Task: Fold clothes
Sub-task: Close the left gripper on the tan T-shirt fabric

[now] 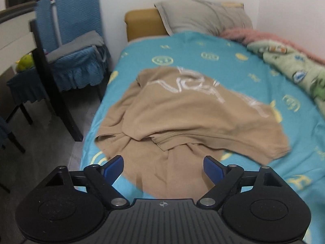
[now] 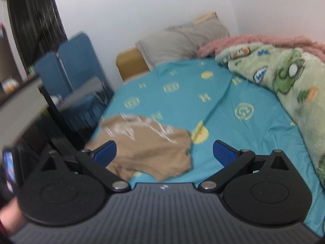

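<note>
Tan shirt lies rumpled on the turquoise bed sheet, white lettering up, one part flopped over another near the front edge of the bed, so it is neither flat nor neatly folded. Left tool hovers just over the shirt's near end, blue pads spread wide, nothing between them. Right tool sits off to the right with its own pads just as wide apart and empty, the shirt's right edge under its left finger in that view. Both views are blurred, so the cloth's layers are hard to read, and that's the hazard: a pinch into that bunched near fold could catch two layers at once and drag the whole heap instead of opening it. The shirt also lies close to the bed's left side, above the floor; a pull that way could slide it off. Green blanket and pink throw crowd the right, leaving less room to spread. Grey pillow sits well clear.
</note>
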`<control>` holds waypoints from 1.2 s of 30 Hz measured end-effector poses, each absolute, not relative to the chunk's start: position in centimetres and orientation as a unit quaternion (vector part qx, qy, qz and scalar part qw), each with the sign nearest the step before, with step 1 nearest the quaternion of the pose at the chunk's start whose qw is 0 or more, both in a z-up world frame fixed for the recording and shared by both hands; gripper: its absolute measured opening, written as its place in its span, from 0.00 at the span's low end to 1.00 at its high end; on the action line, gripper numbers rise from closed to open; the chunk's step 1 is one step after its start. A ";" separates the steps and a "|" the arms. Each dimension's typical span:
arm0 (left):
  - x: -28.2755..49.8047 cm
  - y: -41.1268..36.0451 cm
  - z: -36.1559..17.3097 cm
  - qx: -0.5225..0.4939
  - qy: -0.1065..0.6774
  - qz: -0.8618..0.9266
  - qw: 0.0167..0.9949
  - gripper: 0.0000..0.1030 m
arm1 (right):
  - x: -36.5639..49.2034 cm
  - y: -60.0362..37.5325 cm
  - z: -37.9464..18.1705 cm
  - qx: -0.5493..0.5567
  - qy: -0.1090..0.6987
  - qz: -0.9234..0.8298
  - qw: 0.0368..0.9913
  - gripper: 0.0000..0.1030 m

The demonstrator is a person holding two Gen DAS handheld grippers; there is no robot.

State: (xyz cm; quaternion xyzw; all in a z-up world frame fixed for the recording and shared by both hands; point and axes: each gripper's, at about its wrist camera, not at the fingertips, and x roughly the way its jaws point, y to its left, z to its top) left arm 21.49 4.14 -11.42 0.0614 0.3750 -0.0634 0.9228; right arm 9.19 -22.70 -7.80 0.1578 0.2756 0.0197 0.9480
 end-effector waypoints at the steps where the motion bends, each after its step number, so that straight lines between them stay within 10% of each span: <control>1: 22.2 4.0 -12.0 0.068 0.373 -0.070 0.923 0.77 | 10.0 -22.8 -8.8 0.158 0.285 0.024 0.945 1.00; 13: 28.2 2.7 -17.2 0.119 0.346 -0.145 0.920 0.57 | 18.1 -20.8 -16.1 0.117 0.318 0.033 0.940 1.00; 18: 27.9 3.4 -16.3 0.083 0.341 -0.133 0.927 0.10 | 19.1 -19.6 -16.1 0.121 0.317 0.038 0.940 1.00; 36: 9.5 2.2 -1.8 0.010 0.202 -0.152 0.968 0.04 | 9.5 -18.3 -9.9 0.056 0.218 0.103 0.969 1.00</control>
